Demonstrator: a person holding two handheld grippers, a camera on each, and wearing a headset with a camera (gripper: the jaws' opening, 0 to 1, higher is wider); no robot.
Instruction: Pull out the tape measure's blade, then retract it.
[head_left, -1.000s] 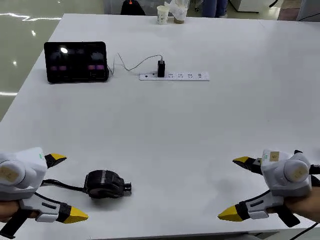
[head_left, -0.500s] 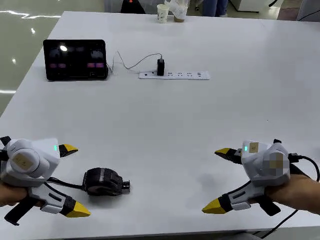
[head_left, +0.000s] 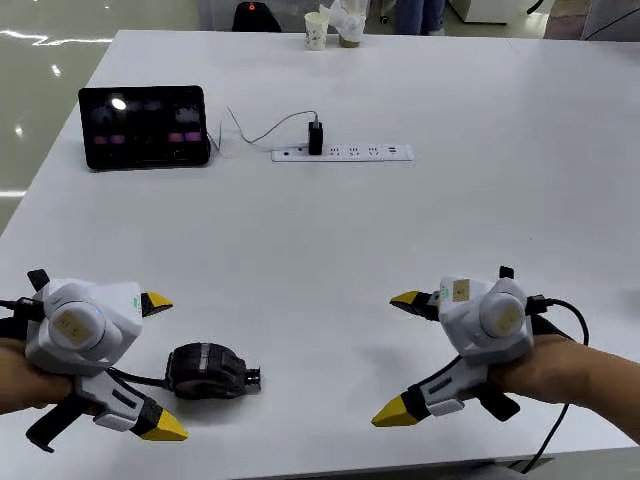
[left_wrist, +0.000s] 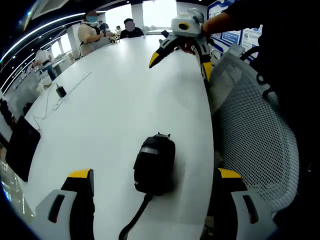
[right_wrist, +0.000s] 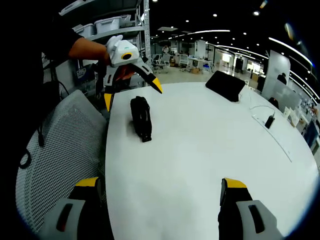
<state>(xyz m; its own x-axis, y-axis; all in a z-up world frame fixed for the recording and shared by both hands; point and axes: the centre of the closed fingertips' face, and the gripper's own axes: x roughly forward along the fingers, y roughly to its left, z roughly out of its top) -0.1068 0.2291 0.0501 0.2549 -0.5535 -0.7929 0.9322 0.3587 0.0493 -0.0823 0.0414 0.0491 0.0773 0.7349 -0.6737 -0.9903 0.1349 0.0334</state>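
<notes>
**Tape measure: pre-grasp, handling notes**

Black, rounded, hard-shelled tape measure (head_left: 207, 370) is seen lying on its side near the front edge of the white tabletop (head_left: 330, 230), with its blade not yet drawn out. A thin black strap (head_left: 135, 377) trails from its rear.

Left gripper (head_left: 162, 366): jaws spread wide and empty. The case lies between and just ahead of the tips, apparently untouched.

Right gripper (head_left: 397, 355): jaws likewise wide and empty, well apart from the case and pointed toward it.

Judged handling:
- The case is prob. dense for its size and rigid, with a smooth shell, so it may skid on the tabletop.
- A clamp across the case's two flat sides w/ the left jaws is suggested.
- The small metal end hook (head_left: 255, 378) faces the right gripper. It is best pinched at the tab, since little surface is offered.
- The blade is presumably thin and spring-loaded, so snap-back is expected unless the return is eased.
</notes>
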